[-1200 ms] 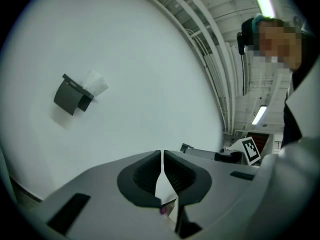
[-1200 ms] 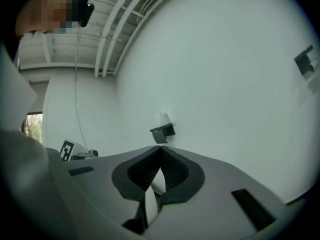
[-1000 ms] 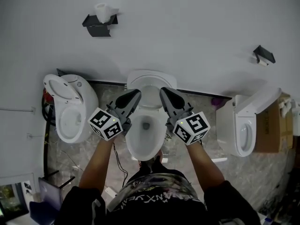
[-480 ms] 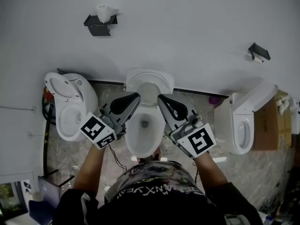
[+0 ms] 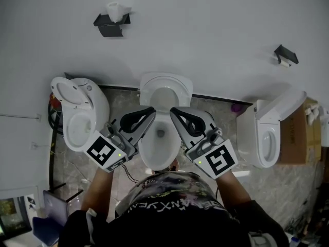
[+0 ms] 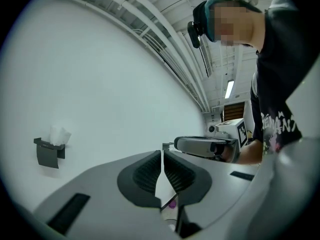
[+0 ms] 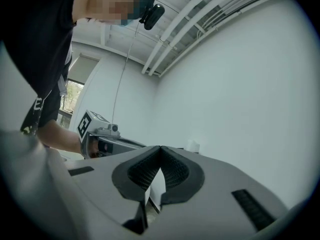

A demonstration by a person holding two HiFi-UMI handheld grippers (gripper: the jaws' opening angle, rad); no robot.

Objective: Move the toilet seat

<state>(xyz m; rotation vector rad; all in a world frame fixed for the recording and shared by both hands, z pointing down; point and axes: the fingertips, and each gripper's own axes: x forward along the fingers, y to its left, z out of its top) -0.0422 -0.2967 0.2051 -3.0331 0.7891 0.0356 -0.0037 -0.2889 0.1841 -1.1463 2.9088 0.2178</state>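
Note:
The middle toilet [image 5: 160, 147] stands against the white wall, and its seat and lid [image 5: 165, 85] are tipped up at the back. My left gripper [image 5: 152, 110] hangs above the bowl's left rim, shut and holding nothing. My right gripper [image 5: 172, 110] mirrors it over the right rim, also shut and empty. The two tips point toward each other and toward the wall, a small gap apart. In the left gripper view the closed left gripper [image 6: 162, 152] faces the wall, with the right gripper [image 6: 202, 146] beside it. In the right gripper view the right gripper [image 7: 160, 147] is closed too.
A second toilet [image 5: 78, 116] with its lid raised stands at the left, a third toilet [image 5: 264, 138] at the right beside a cardboard box [image 5: 298, 138]. Paper holders [image 5: 110, 20] [image 5: 285, 55] hang on the wall. Cables [image 5: 128, 175] run over the floor by my left arm.
Both grippers have drawn back from the wall toward the person and risen, each rolling a little. Their marker cubes sit lower in the head view. The jaws stay shut.

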